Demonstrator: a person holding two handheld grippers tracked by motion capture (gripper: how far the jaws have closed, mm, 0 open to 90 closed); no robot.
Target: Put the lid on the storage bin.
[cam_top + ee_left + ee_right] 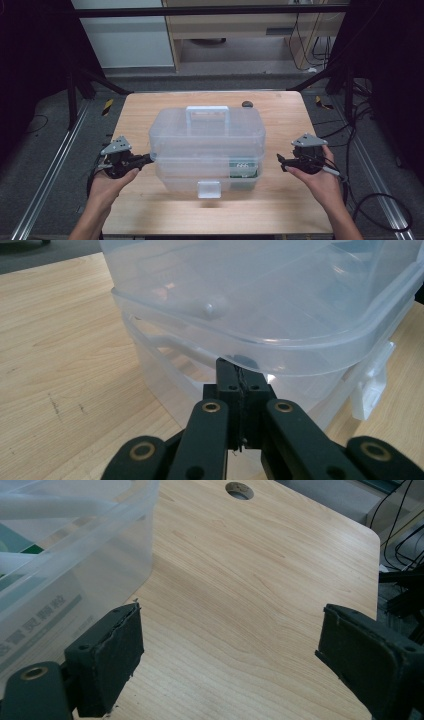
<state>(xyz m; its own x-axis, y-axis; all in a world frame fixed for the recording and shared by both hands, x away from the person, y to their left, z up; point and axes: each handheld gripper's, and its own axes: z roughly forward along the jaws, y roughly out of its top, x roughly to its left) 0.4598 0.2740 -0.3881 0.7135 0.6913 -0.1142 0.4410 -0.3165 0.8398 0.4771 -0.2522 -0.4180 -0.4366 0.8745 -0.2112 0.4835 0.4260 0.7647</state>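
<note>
The left gripper (242, 390) is closed, tip under the lid (260, 295) rim — lift slowly. The right gripper (225, 655) is open — steady the box (207, 145).

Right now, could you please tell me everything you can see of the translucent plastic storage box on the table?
The translucent plastic storage box sits upright mid-table, a rounded lid stacked over a tray layer and a base. A pale blue handle lies on top and a white latch hangs at the front. A green-and-white packet shows through the base's right side. The left gripper, jaws shut, presses under the lid's rim at the left end. The right gripper is open and apart from it.
</note>
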